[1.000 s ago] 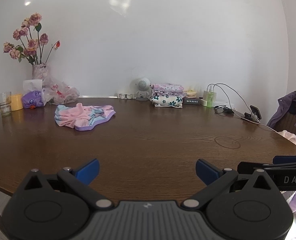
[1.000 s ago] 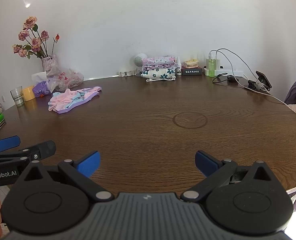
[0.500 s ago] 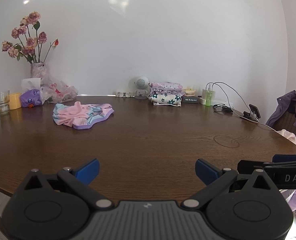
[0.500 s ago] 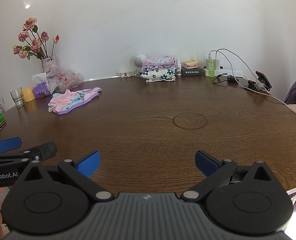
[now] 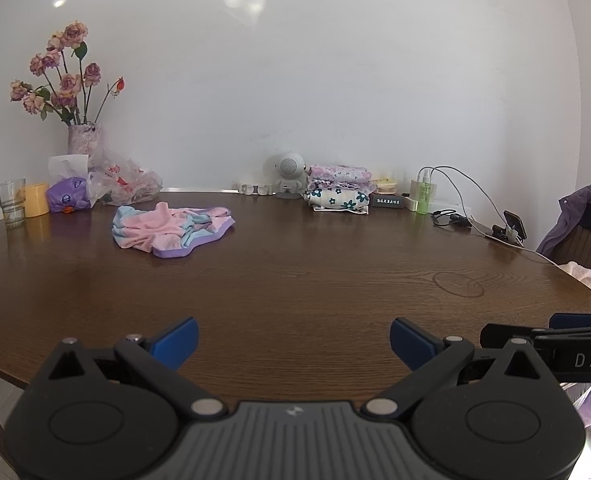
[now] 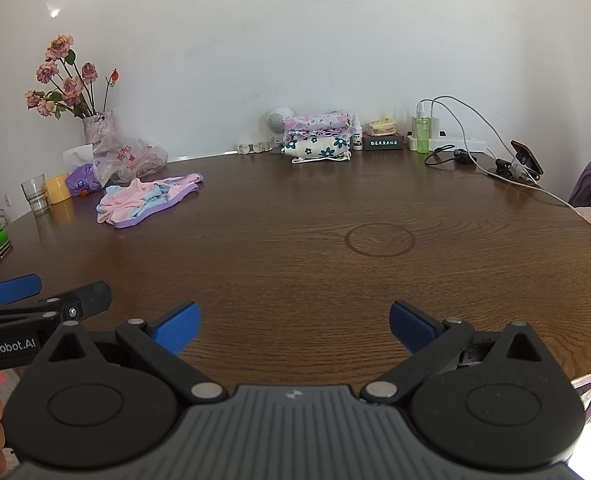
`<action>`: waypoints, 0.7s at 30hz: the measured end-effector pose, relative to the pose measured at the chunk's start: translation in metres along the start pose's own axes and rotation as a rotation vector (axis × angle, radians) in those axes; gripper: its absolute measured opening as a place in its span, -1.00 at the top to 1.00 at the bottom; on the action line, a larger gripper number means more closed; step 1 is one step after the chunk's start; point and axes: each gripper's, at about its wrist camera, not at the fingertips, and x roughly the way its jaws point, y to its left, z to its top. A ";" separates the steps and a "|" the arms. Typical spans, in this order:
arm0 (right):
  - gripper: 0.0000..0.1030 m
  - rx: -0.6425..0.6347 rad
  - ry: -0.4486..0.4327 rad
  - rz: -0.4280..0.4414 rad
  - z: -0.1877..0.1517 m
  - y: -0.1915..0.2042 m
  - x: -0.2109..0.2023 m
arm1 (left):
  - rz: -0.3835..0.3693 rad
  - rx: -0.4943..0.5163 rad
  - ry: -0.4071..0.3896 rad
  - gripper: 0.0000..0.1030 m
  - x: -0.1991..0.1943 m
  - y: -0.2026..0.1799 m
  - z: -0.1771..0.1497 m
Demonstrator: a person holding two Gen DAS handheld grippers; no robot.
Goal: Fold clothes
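Observation:
A crumpled pink, light-blue and purple garment [image 5: 171, 229] [image 6: 147, 200] lies on the far left of the round brown table [image 5: 315, 280] [image 6: 295, 272]. A stack of folded floral clothes [image 5: 339, 194] [image 6: 319, 138] rests at the back by the wall. My left gripper [image 5: 293, 342] hovers open over the near table edge, far from the garment, nothing between its blue pads. My right gripper [image 6: 293, 328] is open too, empty, beside the left one, over the near edge.
A vase of roses [image 5: 81, 136], plastic bag [image 5: 127, 182], glass [image 5: 11, 202] and yellow cup [image 5: 36, 199] crowd the back left. A small fan [image 5: 289, 174], bottles, charger cables [image 6: 471, 136] and a phone [image 6: 525, 158] line the back right. A purple jacket [image 5: 583, 220] hangs at right.
Both grippers stay open and nearly still; the left wrist view has shifted slightly, with the scene sitting a little lower and further left than a second ago.

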 end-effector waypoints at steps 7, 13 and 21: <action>-0.99 -0.004 0.002 0.003 0.000 0.000 0.001 | -0.008 0.004 0.000 -0.99 0.001 0.001 0.000; -0.99 -0.009 0.002 0.006 0.001 -0.001 0.002 | -0.010 0.003 -0.002 -0.99 0.001 0.002 -0.001; -0.99 -0.008 -0.002 0.003 0.000 0.001 -0.002 | -0.009 0.003 -0.011 -0.99 -0.003 0.004 -0.003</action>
